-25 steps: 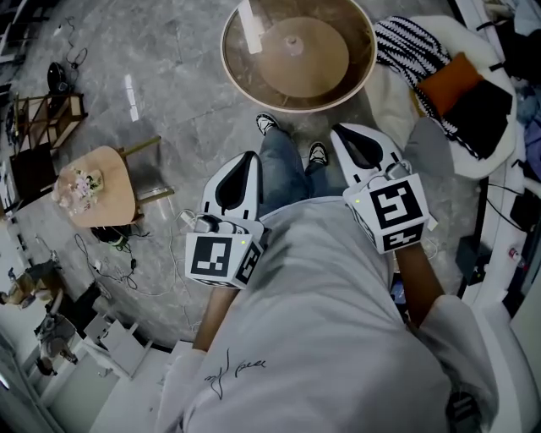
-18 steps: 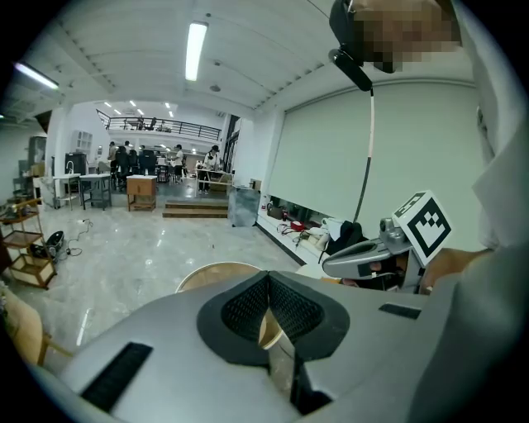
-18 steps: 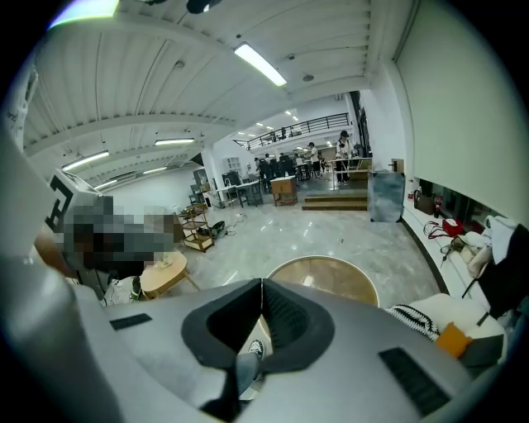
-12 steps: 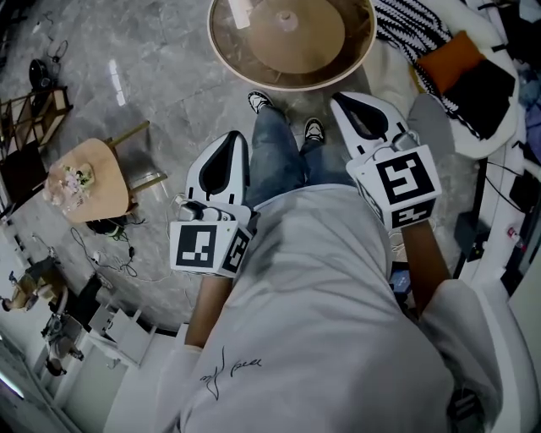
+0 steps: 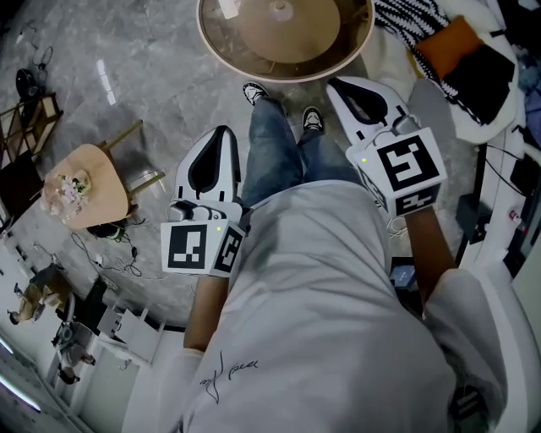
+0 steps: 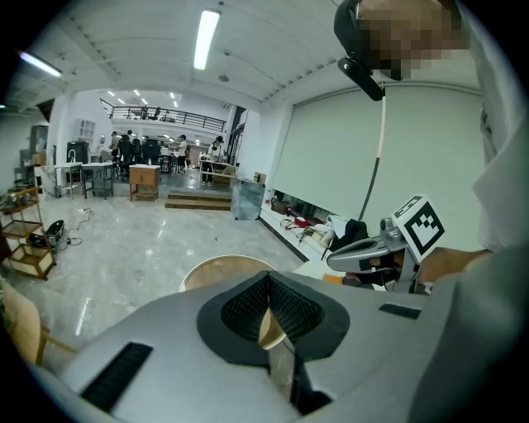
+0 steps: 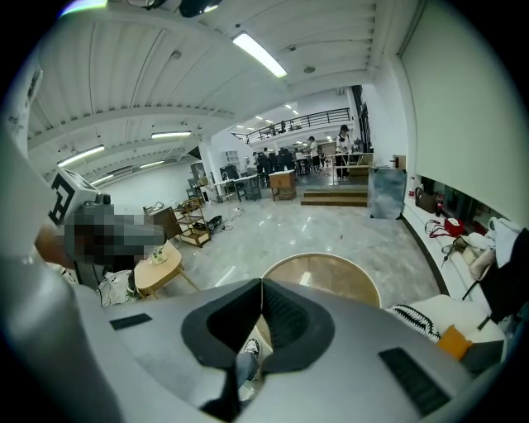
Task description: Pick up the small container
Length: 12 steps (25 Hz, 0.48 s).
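Note:
No small container shows plainly in any view. A small round knob-like thing [image 5: 280,7] sits at the middle of the round glass-topped table [image 5: 216,52], and I cannot tell what it is. My left gripper [image 5: 218,132] is held at waist height, left of the person's legs, and its jaws are shut with nothing between them [image 6: 266,278]. My right gripper [image 5: 337,84] points at the table's near edge, jaws shut and empty [image 7: 261,284]. Both are well short of the table top [image 6: 216,269] [image 7: 331,278].
A small wooden side table [image 5: 100,169] with flowers [image 5: 66,188] stands on the marble floor at left, with cables beneath it. At right a white seat holds a striped blanket [image 5: 407,24] and an orange cushion [image 5: 452,44]. The person's shoes [image 5: 255,91] nearly touch the round table.
The round table has slid towards the top of the head view and the grippers sit a little lower left and upper right. Both jaws have stayed shut.

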{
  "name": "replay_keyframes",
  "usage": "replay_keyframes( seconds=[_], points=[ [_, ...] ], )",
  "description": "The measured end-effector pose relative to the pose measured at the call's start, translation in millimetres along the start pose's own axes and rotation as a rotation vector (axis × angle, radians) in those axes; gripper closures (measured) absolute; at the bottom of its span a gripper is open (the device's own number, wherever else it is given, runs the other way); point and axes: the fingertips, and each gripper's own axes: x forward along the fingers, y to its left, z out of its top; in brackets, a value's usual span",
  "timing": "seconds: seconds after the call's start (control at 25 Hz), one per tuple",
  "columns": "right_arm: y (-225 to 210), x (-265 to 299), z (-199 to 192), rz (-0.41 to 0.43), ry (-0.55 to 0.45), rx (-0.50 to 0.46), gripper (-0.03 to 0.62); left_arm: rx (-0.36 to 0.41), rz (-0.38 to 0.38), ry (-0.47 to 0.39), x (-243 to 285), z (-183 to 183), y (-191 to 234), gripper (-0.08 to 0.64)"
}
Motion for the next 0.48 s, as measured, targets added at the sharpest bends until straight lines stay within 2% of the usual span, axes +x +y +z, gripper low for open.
replay_keyframes(
  seconds=[0.48],
  points=[
    [7.7, 35.1, 4.1, 0.018, 0.033, 0.020, 0.575, -0.009, -0.039, 0.050, 21.2, -4.1, 20.7, 0.543]
  ],
)
